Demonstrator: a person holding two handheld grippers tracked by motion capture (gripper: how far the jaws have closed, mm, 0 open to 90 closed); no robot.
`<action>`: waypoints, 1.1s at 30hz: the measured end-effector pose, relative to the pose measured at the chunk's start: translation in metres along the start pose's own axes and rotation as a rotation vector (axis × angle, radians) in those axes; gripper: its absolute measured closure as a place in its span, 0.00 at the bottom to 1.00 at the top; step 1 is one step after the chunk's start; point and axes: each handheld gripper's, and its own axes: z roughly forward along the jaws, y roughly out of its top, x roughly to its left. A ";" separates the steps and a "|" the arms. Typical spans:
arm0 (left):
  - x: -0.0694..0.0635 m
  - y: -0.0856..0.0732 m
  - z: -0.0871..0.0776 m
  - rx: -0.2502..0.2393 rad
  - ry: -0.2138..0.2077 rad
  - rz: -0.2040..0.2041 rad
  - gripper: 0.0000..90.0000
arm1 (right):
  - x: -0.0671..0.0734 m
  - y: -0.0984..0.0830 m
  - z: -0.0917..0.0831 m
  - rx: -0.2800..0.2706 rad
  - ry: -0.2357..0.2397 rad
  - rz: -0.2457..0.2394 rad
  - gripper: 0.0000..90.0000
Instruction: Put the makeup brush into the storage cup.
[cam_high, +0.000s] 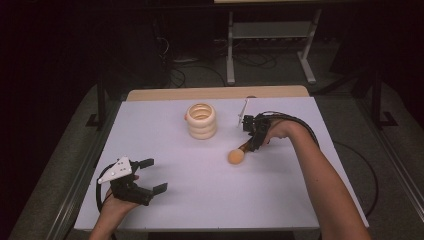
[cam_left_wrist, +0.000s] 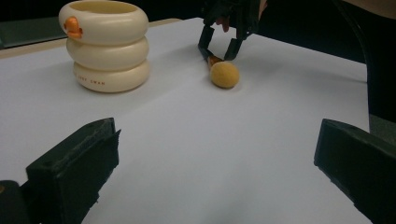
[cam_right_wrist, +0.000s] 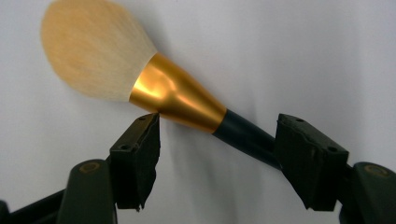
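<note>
The right gripper (cam_high: 251, 143) is positioned at the right of the table, pointing down at a makeup brush (cam_high: 239, 154). Its jaws are spread apart and straddle the brush without clamping it. In the right gripper view, one jaw stands beside the gold ferrule (cam_right_wrist: 180, 99) and the other jaw stands at the dark handle (cam_right_wrist: 247, 136). The brush lies flat on the white table surface (cam_high: 210, 190), with its pale bristle head (cam_right_wrist: 93, 46) pointing toward the near left.

The left gripper (cam_high: 150, 176) is held at the near left corner of the table. Its jaws are wide apart and contain nothing. The left hand (cam_high: 116, 207) supports it from below.

A cream container (cam_high: 201, 120), formed of three stacked rings, stands upright toward the far centre of the table, well apart from the brush. A small orange figure (cam_left_wrist: 73, 26) is attached to its top ring.
</note>
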 end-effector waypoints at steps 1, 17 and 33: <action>0.000 0.000 0.000 0.001 0.000 0.001 0.00 | 0.001 0.000 0.001 0.002 0.002 0.001 0.35; 0.000 0.000 0.000 0.000 -0.001 -0.001 0.00 | 0.003 0.007 0.004 0.005 -0.016 -0.043 0.35; 0.000 0.000 -0.001 -0.003 0.002 -0.007 0.00 | 0.002 0.013 0.010 0.025 -0.003 -0.064 0.49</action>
